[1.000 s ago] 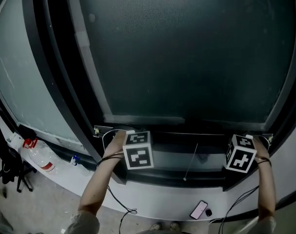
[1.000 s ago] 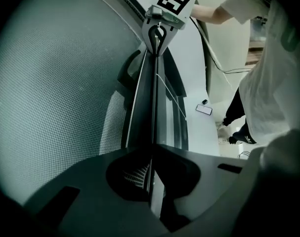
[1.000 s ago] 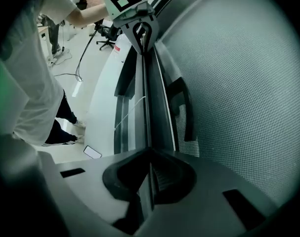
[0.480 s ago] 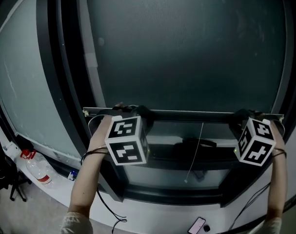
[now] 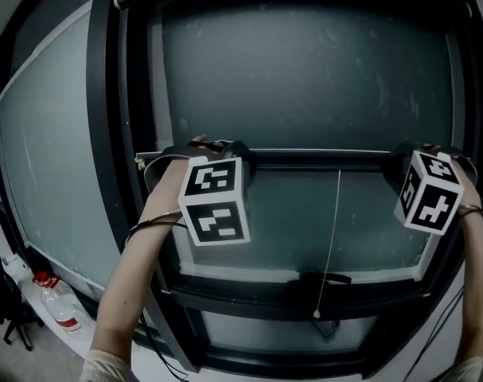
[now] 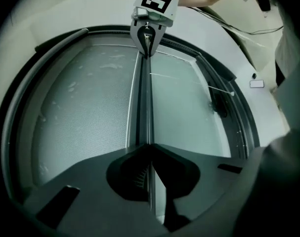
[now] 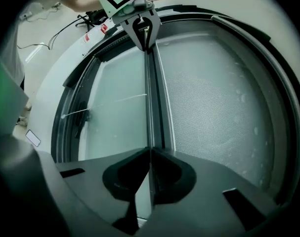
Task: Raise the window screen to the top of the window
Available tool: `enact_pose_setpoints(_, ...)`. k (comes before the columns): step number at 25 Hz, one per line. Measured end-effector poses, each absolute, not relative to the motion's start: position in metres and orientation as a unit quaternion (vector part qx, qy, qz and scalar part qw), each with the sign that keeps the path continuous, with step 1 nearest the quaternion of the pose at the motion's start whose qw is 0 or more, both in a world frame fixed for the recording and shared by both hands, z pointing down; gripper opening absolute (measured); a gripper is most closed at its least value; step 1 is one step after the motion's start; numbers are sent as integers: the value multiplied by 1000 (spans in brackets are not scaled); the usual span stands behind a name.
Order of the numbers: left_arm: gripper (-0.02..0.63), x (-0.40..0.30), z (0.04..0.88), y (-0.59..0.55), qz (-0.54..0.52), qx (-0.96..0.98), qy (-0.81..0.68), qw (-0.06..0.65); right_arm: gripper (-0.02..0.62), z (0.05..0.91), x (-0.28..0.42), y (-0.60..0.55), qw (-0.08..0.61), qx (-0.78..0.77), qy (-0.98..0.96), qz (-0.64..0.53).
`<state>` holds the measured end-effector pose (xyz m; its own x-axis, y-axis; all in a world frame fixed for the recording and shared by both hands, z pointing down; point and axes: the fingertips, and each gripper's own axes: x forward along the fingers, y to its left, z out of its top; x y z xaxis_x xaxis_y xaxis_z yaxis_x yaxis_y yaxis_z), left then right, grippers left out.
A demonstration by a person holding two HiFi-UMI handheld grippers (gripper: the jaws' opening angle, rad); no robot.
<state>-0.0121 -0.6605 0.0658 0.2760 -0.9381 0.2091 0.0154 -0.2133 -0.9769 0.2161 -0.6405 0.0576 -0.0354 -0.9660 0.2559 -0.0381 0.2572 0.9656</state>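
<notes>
The mesh window screen (image 5: 305,78) hangs from a roller at the top of the window, and its bottom bar (image 5: 321,157) sits about halfway up the pane. My left gripper (image 5: 235,156) is shut on the bar's left end. At the bar's right end my right gripper (image 5: 402,164) is also shut on it. In the left gripper view the bar (image 6: 144,98) runs from my closed jaws (image 6: 150,149) to the other gripper, with mesh (image 6: 85,112) on one side. The right gripper view mirrors this: bar (image 7: 152,93), jaws (image 7: 150,152), mesh (image 7: 214,102). A thin pull cord (image 5: 334,237) dangles from the bar.
A dark window handle (image 5: 317,279) sits on the lower frame below the cord. The thick black upright (image 5: 106,134) borders the window on the left. A plastic bottle with a red cap (image 5: 58,307) stands on the sill at lower left. A phone (image 6: 257,84) lies on the floor.
Both grippers have lifted the bar from just above the lower frame to about mid-window, uncovering bare glass below it. The head view has tilted upward, showing the window's top.
</notes>
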Motion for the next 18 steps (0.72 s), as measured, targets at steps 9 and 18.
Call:
enact_pose_setpoints(9,18,-14,-41,-661,-407,-540,452,582,18,-46,214,-640,496,489,-514,-500)
enact_pose_setpoints(18,18,-17,-146,-662,-338,-459,541,618,19,-151,212,-640,435,554,-446,-552)
